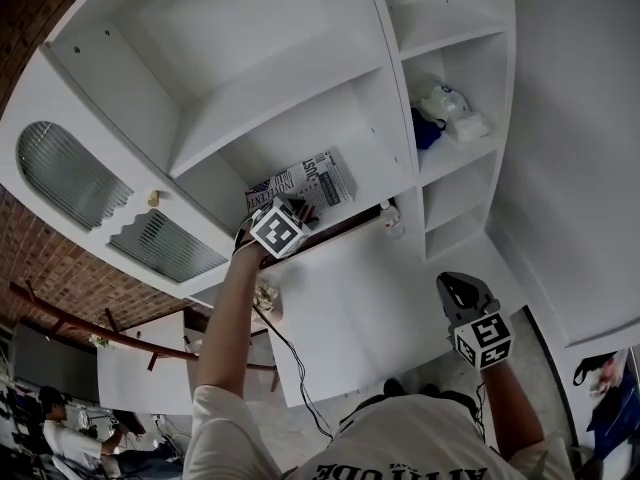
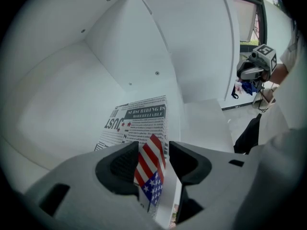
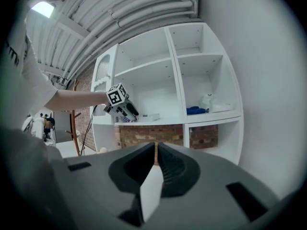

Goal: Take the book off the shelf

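Book (image 2: 139, 121) on shelf (image 2: 62, 109), clamped in left gripper (image 2: 153, 150), arm raised, right gripper (image 3: 156, 150) closed, held low

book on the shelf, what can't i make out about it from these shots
- Small print on the book: too small in the left gripper view; only headlines read.
- Its near end: covered by the left tongs gripping it, in that view and the head view.
- Its underside: against the shelf in every view.
- Right gripper view: the book is too small to read.

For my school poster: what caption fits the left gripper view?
Left gripper clamps the flag-covered book on the white shelf.
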Demonstrator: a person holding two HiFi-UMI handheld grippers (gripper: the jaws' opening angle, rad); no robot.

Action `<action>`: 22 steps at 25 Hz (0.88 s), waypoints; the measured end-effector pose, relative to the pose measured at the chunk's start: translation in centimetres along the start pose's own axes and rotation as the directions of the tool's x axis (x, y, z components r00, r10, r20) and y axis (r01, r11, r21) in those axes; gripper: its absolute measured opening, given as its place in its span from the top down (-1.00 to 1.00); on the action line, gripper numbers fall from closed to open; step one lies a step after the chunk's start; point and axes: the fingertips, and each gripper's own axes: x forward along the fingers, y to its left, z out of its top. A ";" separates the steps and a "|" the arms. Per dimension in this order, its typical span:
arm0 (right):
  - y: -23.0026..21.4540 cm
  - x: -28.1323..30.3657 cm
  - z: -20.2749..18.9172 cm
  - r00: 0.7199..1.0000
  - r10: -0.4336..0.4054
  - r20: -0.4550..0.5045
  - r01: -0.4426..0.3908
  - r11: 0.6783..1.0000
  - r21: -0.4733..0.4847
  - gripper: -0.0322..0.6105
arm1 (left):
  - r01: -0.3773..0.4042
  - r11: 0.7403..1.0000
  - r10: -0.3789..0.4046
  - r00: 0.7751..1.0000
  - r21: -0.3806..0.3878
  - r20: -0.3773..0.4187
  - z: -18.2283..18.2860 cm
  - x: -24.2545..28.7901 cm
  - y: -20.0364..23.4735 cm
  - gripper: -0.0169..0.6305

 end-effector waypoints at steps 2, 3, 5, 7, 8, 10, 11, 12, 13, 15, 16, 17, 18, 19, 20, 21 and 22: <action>0.2 -0.1 0.1 1.000 0.009 0.002 -0.009 1.000 -0.002 0.78 | 0.008 1.000 -0.008 1.000 -0.004 0.012 0.0 -0.3 -0.8 0.32; 0.4 -0.1 0.2 1.000 0.013 0.003 -0.013 1.000 -0.005 0.78 | 0.011 1.000 -0.011 1.000 -0.002 0.014 0.0 -0.5 -1.2 0.32; 0.6 -0.1 0.2 1.000 0.022 0.004 -0.022 1.000 -0.009 0.78 | 0.006 1.000 -0.006 1.000 0.006 0.016 0.1 -0.8 -1.8 0.32; 0.9 -0.1 0.1 1.000 0.029 0.004 -0.029 1.000 -0.012 0.78 | -0.005 1.000 0.005 1.000 0.017 0.015 0.0 -0.9 -2.4 0.32; 1.0 -0.1 0.1 0.999 0.033 0.004 -0.033 0.999 -0.012 0.78 | -0.013 1.000 0.013 1.000 0.025 0.013 -0.1 -0.9 -2.6 0.31; 1.2 -0.1 0.0 0.999 0.038 0.003 -0.038 0.999 -0.012 0.78 | -0.034 0.998 0.033 0.999 0.046 0.010 -0.3 -0.8 -3.1 0.31; 1.2 -0.2 -0.1 0.999 0.040 0.002 -0.040 0.999 -0.012 0.78 | -0.047 0.997 0.046 0.999 0.055 0.013 -0.3 -0.8 -3.4 0.30; 1.3 -0.2 -0.1 0.999 0.042 0.002 -0.042 0.999 -0.012 0.78 | -0.063 0.996 0.062 0.998 0.064 0.018 -0.3 -0.8 -3.5 0.28; 1.3 -0.2 -0.1 0.999 0.043 0.001 -0.043 0.999 -0.012 0.78 | -0.081 0.994 0.079 0.997 0.073 0.023 -0.3 -0.9 -3.6 0.27; 1.3 -0.3 -0.2 0.999 0.044 -0.001 -0.044 0.999 -0.011 0.78 | -0.120 0.988 0.118 0.993 0.093 0.025 -0.6 -0.7 -3.8 0.24; 1.4 -0.4 -0.2 0.999 0.044 -0.002 -0.044 0.999 -0.009 0.78 | -0.146 0.983 0.144 0.989 0.108 0.025 -0.8 -0.5 -3.8 0.23; 1.4 -0.4 -0.3 0.999 0.045 -0.004 -0.045 0.999 -0.008 0.78 | -0.179 0.976 0.177 0.984 0.127 0.029 -0.9 -0.3 -3.8 0.22; 1.4 -0.4 -0.4 0.999 0.046 -0.006 -0.046 0.999 -0.007 0.78 | -0.219 0.964 0.216 0.976 0.149 0.037 -0.8 -0.3 -3.7 0.21; 1.4 -0.4 -0.5 0.999 0.047 -0.008 -0.047 0.999 -0.007 0.78 | -0.263 0.949 0.258 0.965 0.173 0.050 -0.6 -0.3 -3.6 0.21; 1.5 -0.5 -0.6 0.999 0.049 -0.009 -0.049 0.999 -0.007 0.78 | -0.309 0.931 0.302 0.951 0.197 0.062 -0.5 -0.3 -3.6 0.21; 1.5 -0.5 -0.6 0.999 0.050 -0.010 -0.050 0.999 -0.008 0.78 | -0.353 0.909 0.346 0.935 0.222 0.071 -0.5 -0.2 -3.5 0.21; 1.5 -0.6 -0.7 0.999 0.050 -0.012 -0.050 0.999 -0.008 0.78 | -0.397 0.883 0.391 0.917 0.251 0.078 -0.5 -0.1 -3.5 0.19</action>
